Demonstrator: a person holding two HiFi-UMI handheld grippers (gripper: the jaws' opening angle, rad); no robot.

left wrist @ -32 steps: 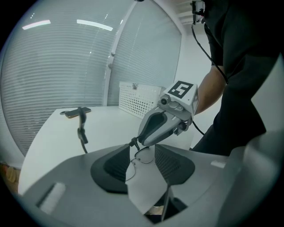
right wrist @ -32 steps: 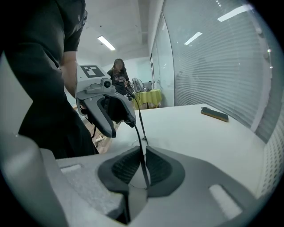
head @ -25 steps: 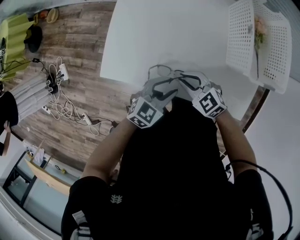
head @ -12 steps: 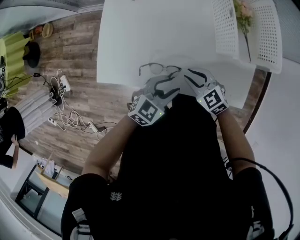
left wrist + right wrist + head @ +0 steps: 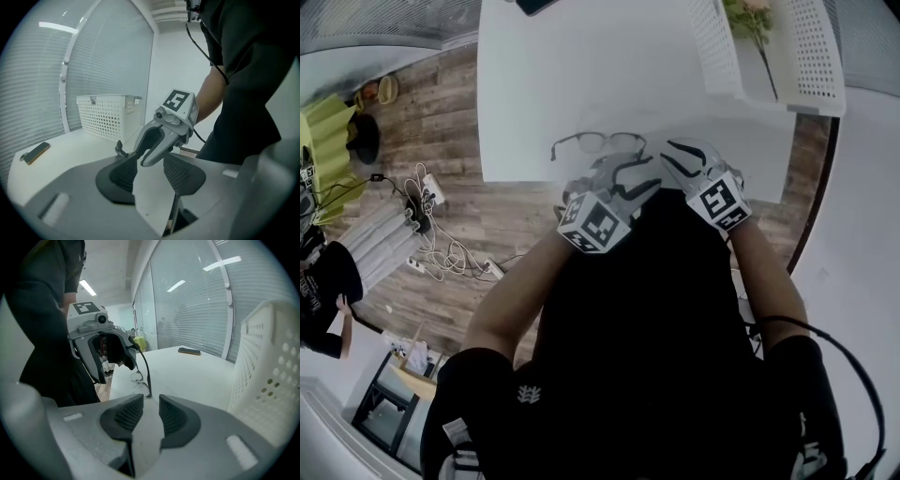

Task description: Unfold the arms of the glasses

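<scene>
White table (image 5: pixel 581 75) holds the glasses (image 5: pixel 595 142) by its near edge, frame lying left to right, just far-left of both grippers. My left gripper (image 5: pixel 614 172), jaws wide apart and empty, is nearer; my right gripper (image 5: pixel 675 152) shows a narrow, empty gap.

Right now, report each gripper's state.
Left gripper: open, nothing between its fingers.
Right gripper: narrowly open, one arm of the glasses at its fingertips, not clamped.
</scene>
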